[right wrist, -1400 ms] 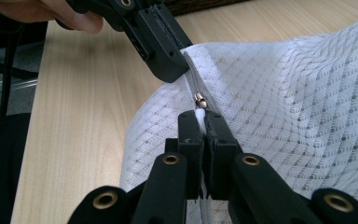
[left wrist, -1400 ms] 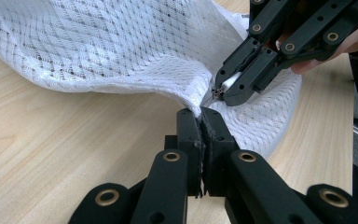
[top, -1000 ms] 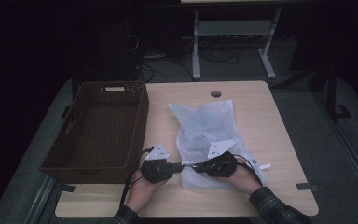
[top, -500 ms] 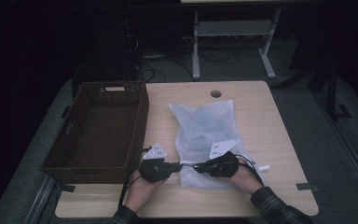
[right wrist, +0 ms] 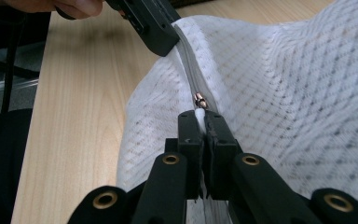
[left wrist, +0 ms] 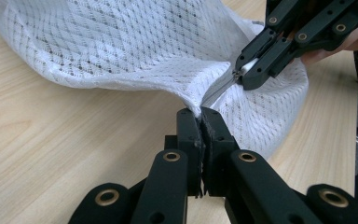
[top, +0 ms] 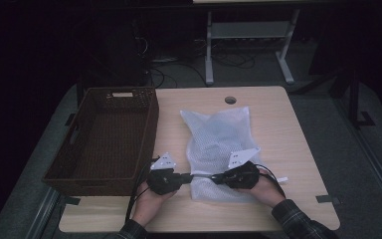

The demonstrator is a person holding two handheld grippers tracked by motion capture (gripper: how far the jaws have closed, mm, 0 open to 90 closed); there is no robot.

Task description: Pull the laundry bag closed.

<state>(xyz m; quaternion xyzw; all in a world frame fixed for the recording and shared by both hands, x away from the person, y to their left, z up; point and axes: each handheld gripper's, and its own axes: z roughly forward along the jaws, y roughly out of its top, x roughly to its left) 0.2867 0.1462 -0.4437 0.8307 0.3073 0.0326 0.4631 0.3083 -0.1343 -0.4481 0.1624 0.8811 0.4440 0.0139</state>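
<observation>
Near the front edge of the tabletop: both grippers meet at the near end of a white mesh bag.
Tabletop [top: 288, 149]: light wood, with a round hole close to its far edge.
Mesh bag [top: 218, 144]: lies flat around the middle of the tabletop, running from the far half toward the front edge; something dark shows faintly through the mesh in its far half.
Zipper [right wrist: 192, 70]: a pale grey strip along the near end of the bag, stretched between the two grippers.
Zipper pull [right wrist: 199, 100]: small and coppery, just beyond the right gripper's jaw tips.
Left gripper [top: 185, 176]: held in the person's left hand [top: 148, 199] at the bag's near left corner; in the left gripper view [left wrist: 200, 116] its jaws are pressed together on a pinch of mesh at the zipper's end.
Right gripper [top: 216, 178]: held in the person's right hand [top: 264, 191] over the bag's near end; in the right gripper view [right wrist: 199, 116] its jaws are closed on the white tab at the zipper pull.
Gap between grippers: small, tips pointing at each other.
Basket [top: 79, 144]: dark brown wicker, along the left edge of the tabletop, just beside the left gripper.
</observation>
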